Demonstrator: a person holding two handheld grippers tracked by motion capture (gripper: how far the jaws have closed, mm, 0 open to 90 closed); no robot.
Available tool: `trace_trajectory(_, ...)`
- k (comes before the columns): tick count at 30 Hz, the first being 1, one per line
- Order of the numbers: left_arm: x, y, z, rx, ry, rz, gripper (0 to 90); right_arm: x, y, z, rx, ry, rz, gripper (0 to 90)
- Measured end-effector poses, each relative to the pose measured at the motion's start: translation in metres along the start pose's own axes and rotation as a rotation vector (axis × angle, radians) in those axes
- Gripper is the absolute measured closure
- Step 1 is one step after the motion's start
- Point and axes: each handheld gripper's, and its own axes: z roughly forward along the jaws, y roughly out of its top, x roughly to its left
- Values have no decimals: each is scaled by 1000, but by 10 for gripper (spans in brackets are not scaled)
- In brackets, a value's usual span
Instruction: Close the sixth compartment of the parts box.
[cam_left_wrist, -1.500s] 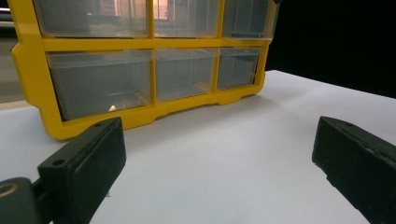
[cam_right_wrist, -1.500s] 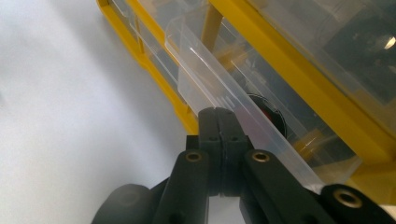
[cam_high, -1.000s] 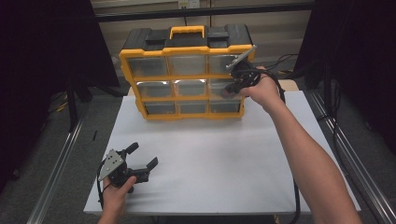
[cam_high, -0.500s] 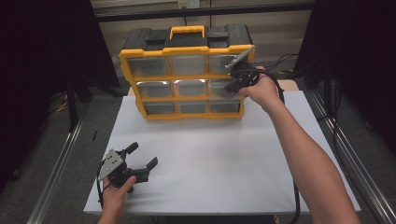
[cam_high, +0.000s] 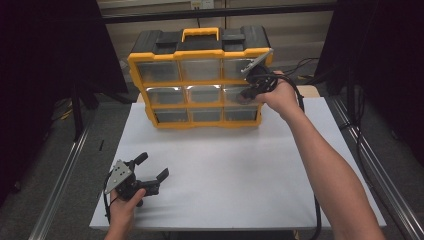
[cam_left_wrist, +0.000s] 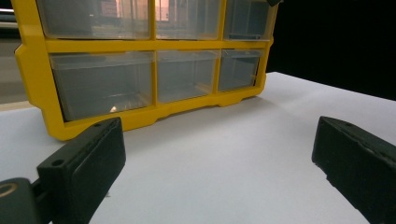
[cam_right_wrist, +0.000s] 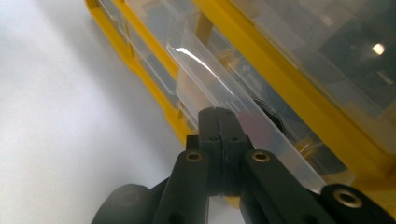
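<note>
The right arm reaches forward across the white table (cam_high: 225, 165), its right gripper (cam_high: 248, 94) raised at the middle-right drawer (cam_right_wrist: 219, 88) of the yellow drawer organizer (cam_high: 200, 80) standing at the table's far edge. Its jaws are pressed together at the clear drawer's front lip; whether they pinch it I cannot tell. The left gripper (cam_high: 150, 172) rests low near the table's front-left corner, jaws spread wide with nothing between, pointing at the organizer's bottom row

Lab recording booth: black curtains (cam_high: 45, 75), aluminium rails (cam_high: 65, 175), white table (cam_high: 240, 170).
</note>
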Motion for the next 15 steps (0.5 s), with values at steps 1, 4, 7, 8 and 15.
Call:
trace_trajectory(1, -1, 0, 1, -11, 2, -15, 29, 0, 0, 0, 1, 2, 0, 900)
trace_trajectory(4, 3, 1, -3, 37, -17, 48, 29, -1, 0, 1, -7, -1, 3, 900)
trace_trajectory(7, 4, 1, -3, 44, -18, 57, 29, -1, -1, 1, 7, -6, 2, 900)
trace_trajectory(8, 4, 1, -3, 43, -13, 63, 29, -1, -1, 2, 9, -6, 5, 900)
trace_trajectory(15, 4, 1, -3, 42, -21, 63, 29, -3, -1, 4, 5, -10, 5, 900)
